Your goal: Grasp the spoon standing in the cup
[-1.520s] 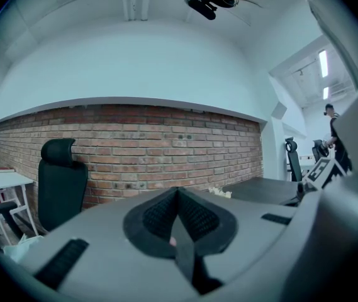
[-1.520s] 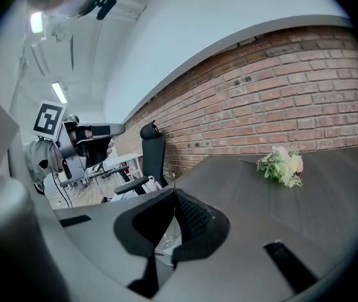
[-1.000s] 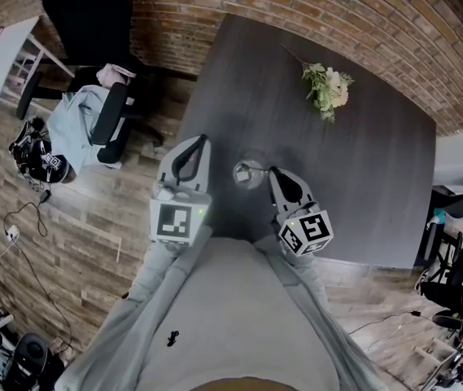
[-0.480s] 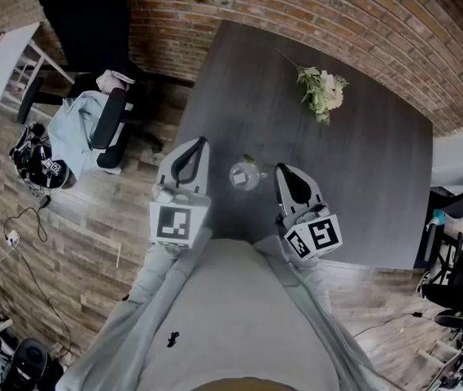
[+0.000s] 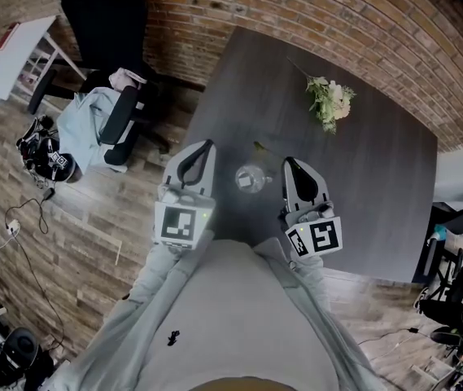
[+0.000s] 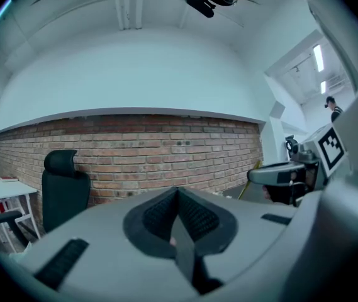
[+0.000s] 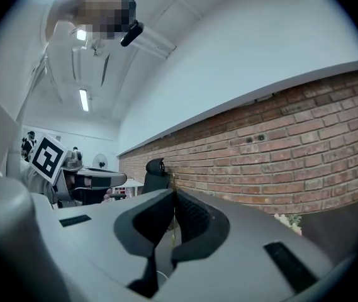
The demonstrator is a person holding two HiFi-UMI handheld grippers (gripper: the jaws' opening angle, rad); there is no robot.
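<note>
Cup (image 5: 251, 178): clear, upright on the dark counter (image 5: 361, 186), close to the near edge and nearer its left corner. Spoon (image 5: 257, 151) stands in the cup with its handle leaning toward the far edge.

Left gripper (image 5: 207, 143): just off the cup's left side, over the counter's left edge. Fingers (image 6: 197, 216) pressed together, nothing between them.

Right gripper (image 5: 288, 160): just right of the cup, apart from both cup and spoon. Fingers (image 7: 194, 219) pressed together. A thin yellowish line shows ahead of the seam in the right gripper view; contact cannot be made out.

Flowers (image 5: 329, 102) lie well apart, toward the far edge.
</note>
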